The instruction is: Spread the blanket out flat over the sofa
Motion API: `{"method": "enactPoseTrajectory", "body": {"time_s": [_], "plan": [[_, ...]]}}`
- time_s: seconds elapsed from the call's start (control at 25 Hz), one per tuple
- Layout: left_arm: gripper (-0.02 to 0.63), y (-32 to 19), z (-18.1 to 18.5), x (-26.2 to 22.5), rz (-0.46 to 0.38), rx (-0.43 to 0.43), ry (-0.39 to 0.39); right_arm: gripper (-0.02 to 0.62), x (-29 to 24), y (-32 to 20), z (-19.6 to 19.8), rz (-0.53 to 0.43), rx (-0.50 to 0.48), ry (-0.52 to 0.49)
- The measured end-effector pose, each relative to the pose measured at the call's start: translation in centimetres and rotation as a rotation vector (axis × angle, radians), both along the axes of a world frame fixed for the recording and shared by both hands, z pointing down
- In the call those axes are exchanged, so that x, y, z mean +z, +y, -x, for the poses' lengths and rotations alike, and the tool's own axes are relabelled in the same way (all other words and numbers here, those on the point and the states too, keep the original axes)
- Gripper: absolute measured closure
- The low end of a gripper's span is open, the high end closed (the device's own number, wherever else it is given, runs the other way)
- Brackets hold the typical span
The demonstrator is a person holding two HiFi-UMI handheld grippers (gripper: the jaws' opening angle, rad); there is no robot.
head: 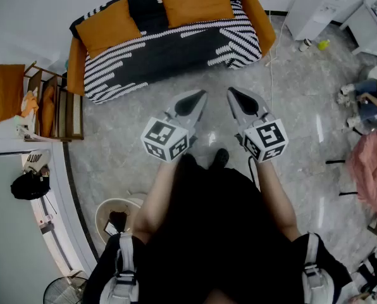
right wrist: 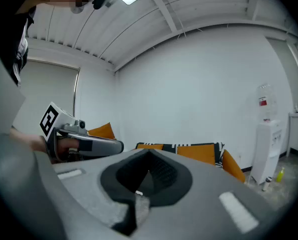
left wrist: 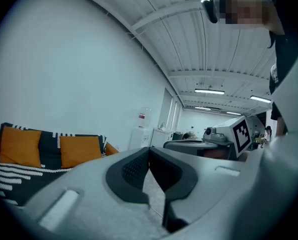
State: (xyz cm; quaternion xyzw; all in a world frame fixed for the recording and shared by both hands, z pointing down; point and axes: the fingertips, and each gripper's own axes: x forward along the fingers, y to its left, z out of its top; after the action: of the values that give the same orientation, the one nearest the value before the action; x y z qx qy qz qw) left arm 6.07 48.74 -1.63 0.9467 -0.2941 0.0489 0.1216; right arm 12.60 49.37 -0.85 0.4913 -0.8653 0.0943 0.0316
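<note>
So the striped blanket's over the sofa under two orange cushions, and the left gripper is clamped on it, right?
No: the head view shows the left gripper shut on nothing, over the floor short of the sofa. The striped blanket does lie over the sofa under two orange cushions.

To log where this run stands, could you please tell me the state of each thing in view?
left gripper: shut, empty, short of the sofa.
right gripper: shut, empty, beside the left one.
blanket: spread over the sofa's seat and back.
orange cushions: resting on the blanket against the back.
sofa: covered, orange arms bare.
</note>
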Motion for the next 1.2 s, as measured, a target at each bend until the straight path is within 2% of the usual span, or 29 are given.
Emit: {"method": "enactPoseTrajectory", "body": {"time_s": [0.8,1.2], "plan": [[0.595,1.0,-0.7,0.6,0.010,-0.030,-0.022,0.595,0.9,1.2,-2.0,0.013,0.010,-0.005],[0.595,-1.3,-0.4,2.3,0.047,-0.025,-0.025,0.595,2.7,-0.9,-2.2,0.058,0.031,-0.011]]}}
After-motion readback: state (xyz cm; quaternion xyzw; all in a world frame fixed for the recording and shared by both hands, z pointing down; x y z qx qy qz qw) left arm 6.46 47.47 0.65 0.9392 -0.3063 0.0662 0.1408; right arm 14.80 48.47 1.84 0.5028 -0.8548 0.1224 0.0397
